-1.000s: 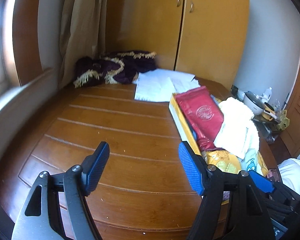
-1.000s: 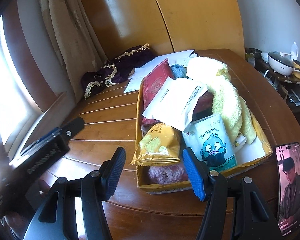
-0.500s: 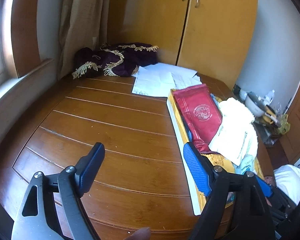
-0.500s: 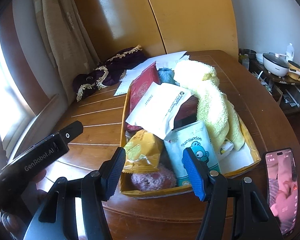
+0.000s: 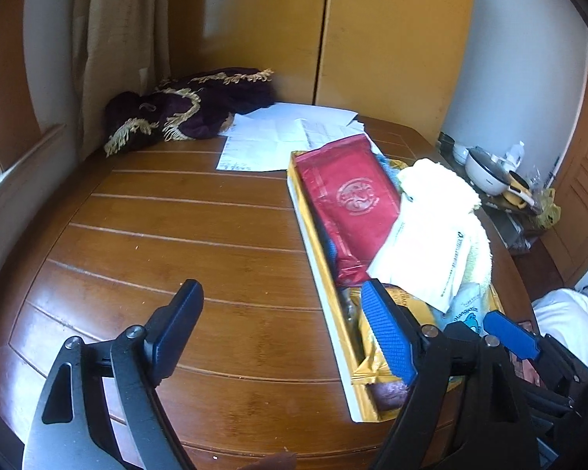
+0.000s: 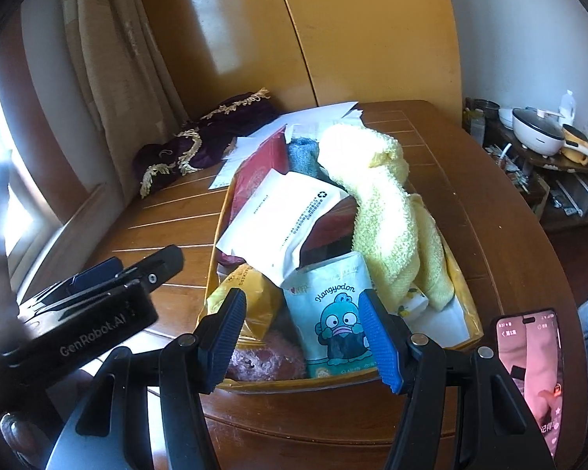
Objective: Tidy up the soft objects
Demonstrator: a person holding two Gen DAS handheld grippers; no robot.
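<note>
Right wrist: yellow towel [image 6: 384,196], fluffy, crumpled

Left half of the bench [image 5: 168,235] lies bare and passable — the heaped yellow box [image 6: 464,305] crowds the right, papers [image 5: 278,137] and dark cloth [image 5: 184,111] fill the far side

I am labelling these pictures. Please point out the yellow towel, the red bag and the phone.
yellow towel [image 6: 384,203], right wrist view, its middle fold.
red bag [image 5: 352,199], left wrist view, its round emblem.
phone [image 6: 529,372], right wrist view, its screen.

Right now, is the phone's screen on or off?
On: the phone, lying face up on the table right of the box, shows a lit pink image.
</note>
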